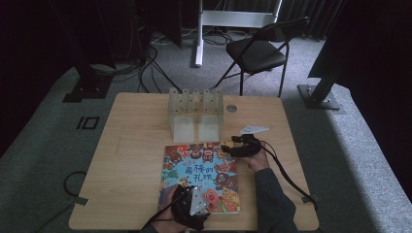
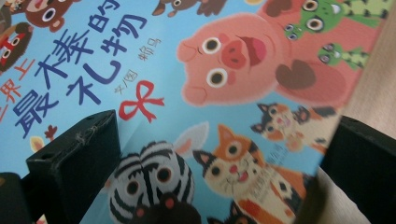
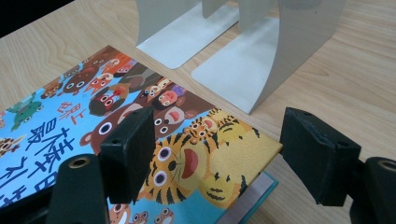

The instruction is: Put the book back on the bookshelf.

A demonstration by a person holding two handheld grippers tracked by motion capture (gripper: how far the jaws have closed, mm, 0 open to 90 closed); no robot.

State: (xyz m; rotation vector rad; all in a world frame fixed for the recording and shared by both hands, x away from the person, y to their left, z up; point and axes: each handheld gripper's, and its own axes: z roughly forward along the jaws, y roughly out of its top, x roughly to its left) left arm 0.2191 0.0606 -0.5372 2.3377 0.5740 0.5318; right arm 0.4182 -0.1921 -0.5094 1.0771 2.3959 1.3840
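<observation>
A picture book (image 1: 200,175) with a bright blue cover full of cartoon animals lies flat on the wooden table (image 1: 131,160). My left gripper (image 1: 187,192) hangs over the book's near edge. In the left gripper view its jaws stand wide apart above the cover (image 2: 224,70), and the left gripper (image 2: 219,161) is open. My right gripper (image 1: 234,144) is at the book's far right corner. In the right gripper view the tiger corner (image 3: 219,158) lies between the wide jaws, slightly raised off the pages below, with no pad pressing it. The right gripper (image 3: 224,151) is open.
Beige metal bookends (image 1: 195,114) stand upright just beyond the book, and they show close by (image 3: 261,60) in the right gripper view. A white paper scrap (image 1: 253,129) lies to their right. A small round grommet (image 1: 231,108) sits in the tabletop. A black folding chair (image 1: 257,51) stands behind the table.
</observation>
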